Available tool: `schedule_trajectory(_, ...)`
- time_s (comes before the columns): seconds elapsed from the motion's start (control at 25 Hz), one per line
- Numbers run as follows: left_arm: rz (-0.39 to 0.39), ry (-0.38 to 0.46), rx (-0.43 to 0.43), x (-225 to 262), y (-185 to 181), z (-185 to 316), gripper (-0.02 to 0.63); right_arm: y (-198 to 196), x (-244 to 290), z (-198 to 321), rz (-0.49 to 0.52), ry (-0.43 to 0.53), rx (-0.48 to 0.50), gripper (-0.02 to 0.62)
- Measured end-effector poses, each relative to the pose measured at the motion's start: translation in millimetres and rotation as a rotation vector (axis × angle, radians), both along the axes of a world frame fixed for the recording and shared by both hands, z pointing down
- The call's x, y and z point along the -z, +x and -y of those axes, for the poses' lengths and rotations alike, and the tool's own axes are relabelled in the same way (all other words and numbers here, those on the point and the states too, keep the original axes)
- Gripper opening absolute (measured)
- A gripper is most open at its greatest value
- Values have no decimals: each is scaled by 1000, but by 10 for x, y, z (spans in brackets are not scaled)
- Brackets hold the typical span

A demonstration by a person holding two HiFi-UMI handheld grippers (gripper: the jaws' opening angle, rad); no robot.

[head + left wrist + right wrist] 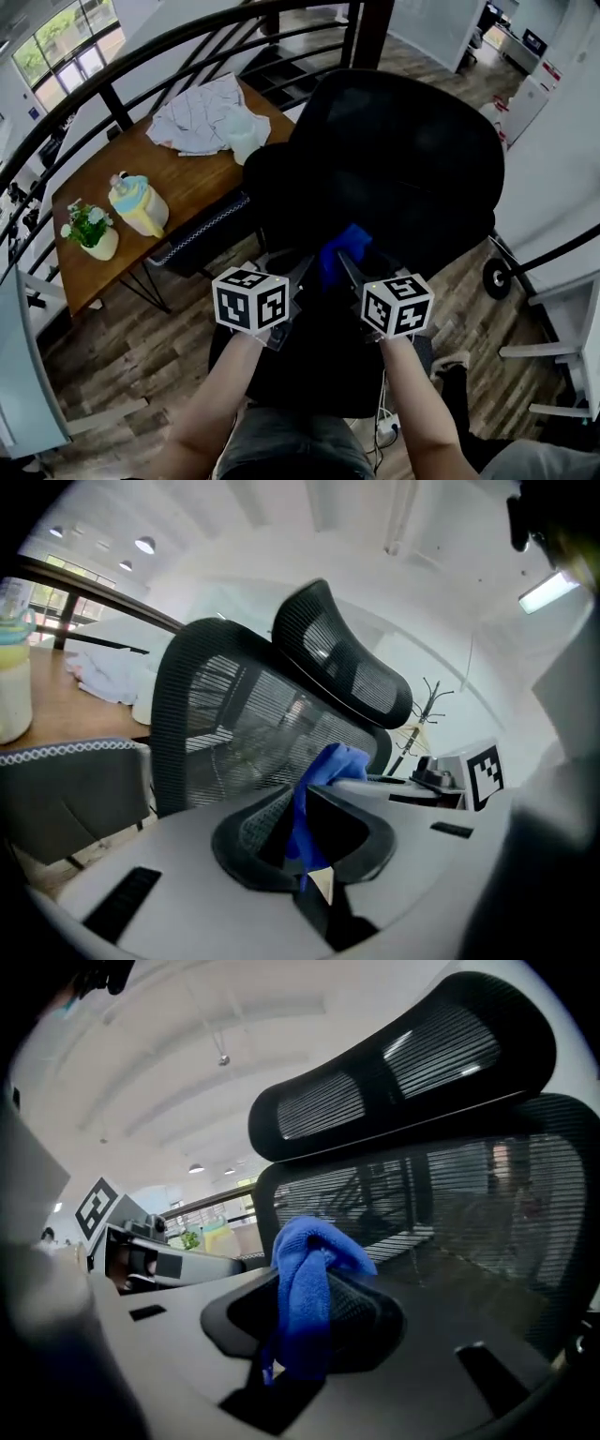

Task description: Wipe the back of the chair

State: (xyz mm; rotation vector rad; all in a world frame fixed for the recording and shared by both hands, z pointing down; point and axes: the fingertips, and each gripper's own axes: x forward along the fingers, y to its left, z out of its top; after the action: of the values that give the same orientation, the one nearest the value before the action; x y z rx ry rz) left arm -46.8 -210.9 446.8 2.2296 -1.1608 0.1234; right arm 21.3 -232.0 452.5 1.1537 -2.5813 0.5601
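Note:
A black mesh office chair fills the middle, its back (403,159) (234,724) (469,1213) facing me with the headrest (347,658) (403,1072) above. A blue cloth (342,251) (314,803) (305,1302) is bunched just in front of the chair's back. My left gripper (305,274) (305,841) and my right gripper (352,267) (300,1326) meet at it side by side. Each has the cloth pinched between its jaws. In each gripper view the other gripper reaches the cloth from the side.
A wooden table (187,178) stands at the left with a white garment (211,117), a yellow and blue jug (139,204) and a potted plant (89,230). A dark padded seat (202,234) sits beside it. A curved black railing (187,37) runs behind.

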Motion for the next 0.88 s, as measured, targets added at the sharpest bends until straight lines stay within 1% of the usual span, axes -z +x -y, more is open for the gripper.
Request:
schedule_trajectory(0.16,8,-5,84,-58,-463,-75,51,-610,4,34,17,24,98,132)
schedule_trajectory(0.32,21,-8,158,-97,-862,-131,51,-1113,28,47,22,36,185,132)
schedule_trajectory(0.48,20,-5,209,-102,-1126,-199,51,-1452,19,79,38,24,215,132)
schedule_trajectory(0.64,26,-8,254,-142,-1310,-254,51,-1597,-86,179,-9,25,216,132)
schedule_trajectory(0.8,18,-20,275,-216,-1405,-254,51,-1531,-272,355,-38,-22,170,132)
schedule_trajectory(0.88,19,-28,272,-256,-1397,-227,51,-1481,-313,409,-47,-32,156,132)
